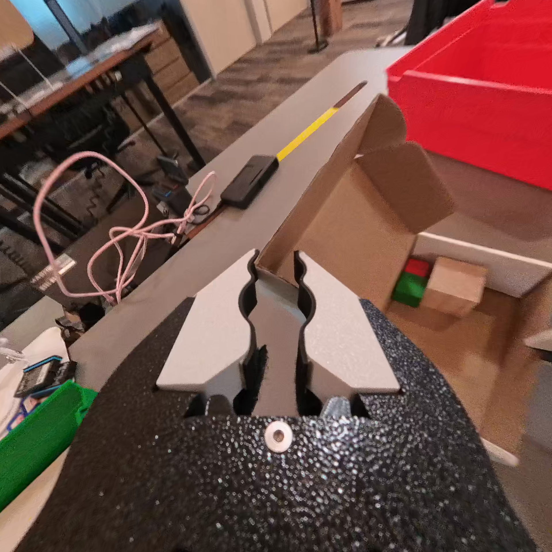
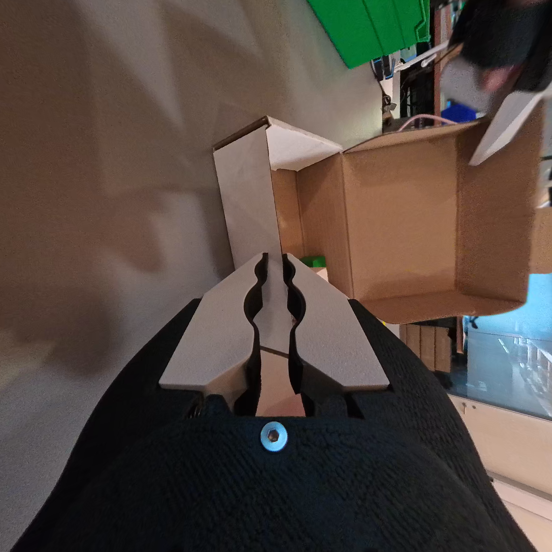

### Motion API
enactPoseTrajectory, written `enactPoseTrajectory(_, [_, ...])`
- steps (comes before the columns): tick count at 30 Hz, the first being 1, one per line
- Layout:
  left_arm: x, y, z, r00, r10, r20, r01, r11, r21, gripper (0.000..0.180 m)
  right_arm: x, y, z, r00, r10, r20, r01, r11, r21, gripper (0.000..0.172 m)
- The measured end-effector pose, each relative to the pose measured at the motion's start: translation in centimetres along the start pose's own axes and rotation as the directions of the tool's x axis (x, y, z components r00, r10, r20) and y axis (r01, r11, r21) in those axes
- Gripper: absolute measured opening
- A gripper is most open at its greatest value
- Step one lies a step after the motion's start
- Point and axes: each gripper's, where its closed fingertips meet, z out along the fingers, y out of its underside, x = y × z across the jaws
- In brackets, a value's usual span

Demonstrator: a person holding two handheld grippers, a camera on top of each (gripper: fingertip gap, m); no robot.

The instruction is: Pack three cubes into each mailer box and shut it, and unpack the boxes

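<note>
An open mailer box, white outside and brown inside, lies on the grey table. In the left wrist view my left gripper is shut on a corner of its raised lid, with the pads on either side of the corner. A green cube, a red cube and a wooden cube sit inside the box. In the right wrist view my right gripper is shut on the box's white side wall. The green cube shows just behind it. The left gripper's finger shows at the lid's far corner.
A red bin stands behind the box. A green bin is at the near left and also shows in the right wrist view. A black device, a pink cable and yellow tape lie along the table's edge. My hands' fingertips stand some 20 centimetres from each other.
</note>
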Motion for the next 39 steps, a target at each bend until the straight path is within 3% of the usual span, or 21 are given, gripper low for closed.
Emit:
enactPoseTrajectory(4, [-1.3, 1.7, 3.8, 0.990, -0.135, -0.049, 0.132, 0.989, -0.067, 0.020, 0.1, 0.0, -0.1, 1.000, 0.004, 0.001, -0.004, 1.000, 0.004, 0.008])
enactPoseTrajectory(10, [-1.7, 3.9, 7.0, 0.925, -0.361, -0.119, 0.341, 0.927, -0.160, 0.019, 0.1, 0.1, -0.1, 1.000, 0.002, -0.002, -0.002, 1.000, 0.001, 0.008])
enactPoseTrajectory(24, [-1.9, 4.6, 7.2, 0.841, -0.521, -0.143, 0.515, 0.853, -0.081, 0.018, 0.4, 1.4, -0.5, 0.999, 0.035, 0.008, -0.035, 0.999, -0.039, 0.009])
enactPoseTrajectory(26, [-1.8, 4.4, 6.4, 0.833, -0.529, -0.159, 0.530, 0.847, -0.040, 0.015, 0.4, 1.9, -0.7, 0.996, 0.087, 0.031, -0.086, 0.996, -0.031, 0.012])
enactPoseTrajectory(30, [-1.5, 4.1, 4.3, 0.810, -0.555, -0.187, 0.576, 0.814, 0.079, 0.012, 0.9, 2.3, -1.9, 0.955, 0.275, 0.113, -0.281, 0.959, 0.034, 0.037])
enactPoseTrajectory(32, [-1.4, 3.5, 3.0, 0.789, -0.573, -0.220, 0.610, 0.773, 0.175, 0.014, 2.4, 2.2, -2.8, 0.909, 0.400, 0.119, -0.411, 0.907, 0.092, 0.044])
enactPoseTrajectory(35, [-1.0, 2.2, 1.0, 0.770, -0.571, -0.284, 0.637, 0.714, 0.290, 0.035, 5.2, 3.1, -3.2, 0.812, 0.576, 0.094, -0.584, 0.796, 0.158, 0.057])
enactPoseTrajectory(39, [0.0, 1.7, -0.5, 0.809, -0.513, -0.286, 0.586, 0.742, 0.327, 0.048, 5.7, 5.2, -1.6, 0.699, 0.712, 0.074, -0.715, 0.699, 0.027, 0.057])
